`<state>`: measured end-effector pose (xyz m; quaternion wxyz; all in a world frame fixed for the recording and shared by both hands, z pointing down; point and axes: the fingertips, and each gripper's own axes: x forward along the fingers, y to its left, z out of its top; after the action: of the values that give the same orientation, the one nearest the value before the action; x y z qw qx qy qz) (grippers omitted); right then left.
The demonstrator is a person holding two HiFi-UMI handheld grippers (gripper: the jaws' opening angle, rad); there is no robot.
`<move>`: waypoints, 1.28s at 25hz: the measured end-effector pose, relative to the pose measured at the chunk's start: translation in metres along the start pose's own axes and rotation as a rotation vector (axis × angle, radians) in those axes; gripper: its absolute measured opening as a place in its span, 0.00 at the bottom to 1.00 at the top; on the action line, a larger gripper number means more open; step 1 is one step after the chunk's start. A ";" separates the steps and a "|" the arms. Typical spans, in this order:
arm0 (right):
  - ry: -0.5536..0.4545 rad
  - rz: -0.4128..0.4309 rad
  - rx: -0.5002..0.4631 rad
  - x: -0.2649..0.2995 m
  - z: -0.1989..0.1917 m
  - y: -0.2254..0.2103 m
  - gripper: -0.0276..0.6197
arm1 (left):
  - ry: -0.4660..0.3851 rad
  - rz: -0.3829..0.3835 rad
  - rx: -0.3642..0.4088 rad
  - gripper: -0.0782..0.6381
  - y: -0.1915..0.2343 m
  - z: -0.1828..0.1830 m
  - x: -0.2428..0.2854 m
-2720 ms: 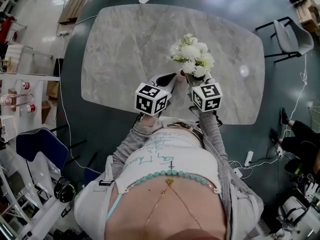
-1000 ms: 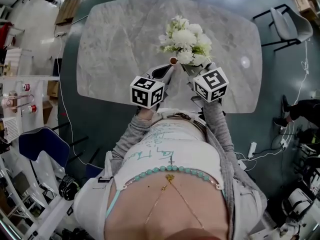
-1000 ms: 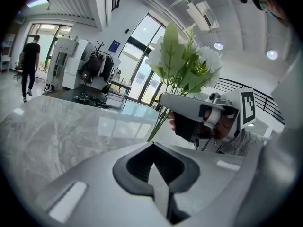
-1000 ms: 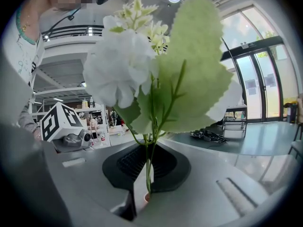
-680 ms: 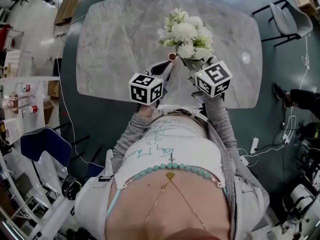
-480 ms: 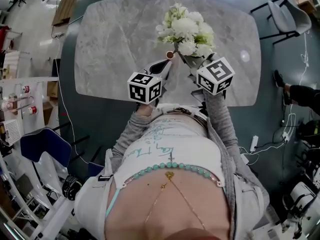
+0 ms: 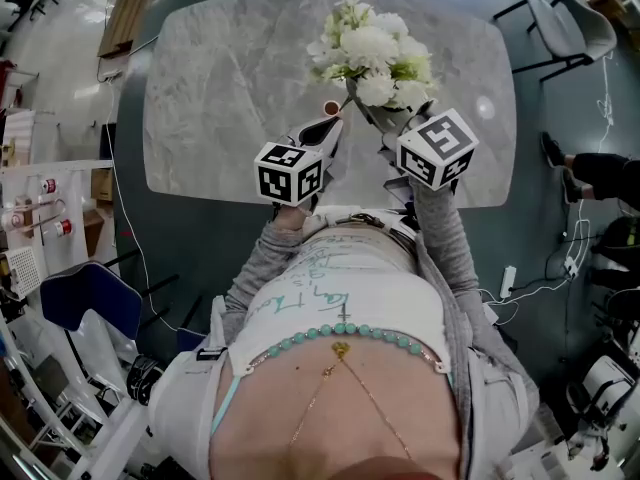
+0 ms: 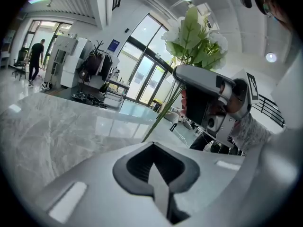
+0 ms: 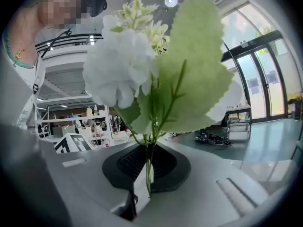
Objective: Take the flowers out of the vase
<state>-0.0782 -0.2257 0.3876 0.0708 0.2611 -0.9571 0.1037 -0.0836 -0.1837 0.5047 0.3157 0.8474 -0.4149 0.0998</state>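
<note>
A bunch of white flowers with green leaves hangs over the grey marble table. My right gripper is shut on its thin green stems, and a white bloom and a big leaf fill the right gripper view. The small red-rimmed mouth of the vase shows just left of the bunch, right ahead of my left gripper. That gripper is shut with nothing seen between its pads. The stems slant down behind it, so their lower ends are hidden.
A grey chair stands beyond the table's far right corner. A person's legs are at the right. Shelves with small items and a blue chair are at the left, and cables lie on the floor.
My right gripper has risen with the flowers, and the bunch has moved up and away from the vase mouth. The left gripper has stayed where it was.
</note>
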 end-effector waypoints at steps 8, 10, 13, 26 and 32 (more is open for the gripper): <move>0.021 0.001 -0.014 -0.003 0.010 0.005 0.10 | -0.005 0.004 0.003 0.11 0.002 0.001 0.000; 0.018 0.003 -0.016 -0.003 0.014 0.007 0.10 | -0.003 0.007 0.005 0.11 0.004 0.001 -0.001; 0.017 0.004 -0.018 -0.002 0.018 0.008 0.10 | -0.003 0.012 0.005 0.11 0.009 0.002 -0.001; -0.009 -0.016 -0.031 -0.009 0.036 0.017 0.10 | 0.015 0.026 0.006 0.11 0.023 -0.001 -0.007; -0.004 -0.023 -0.036 -0.007 0.035 0.017 0.10 | 0.023 0.032 0.022 0.11 0.026 -0.001 -0.008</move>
<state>-0.0838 -0.2159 0.3496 0.0749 0.2711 -0.9558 0.0853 -0.1083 -0.1894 0.5140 0.3093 0.8430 -0.4237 0.1190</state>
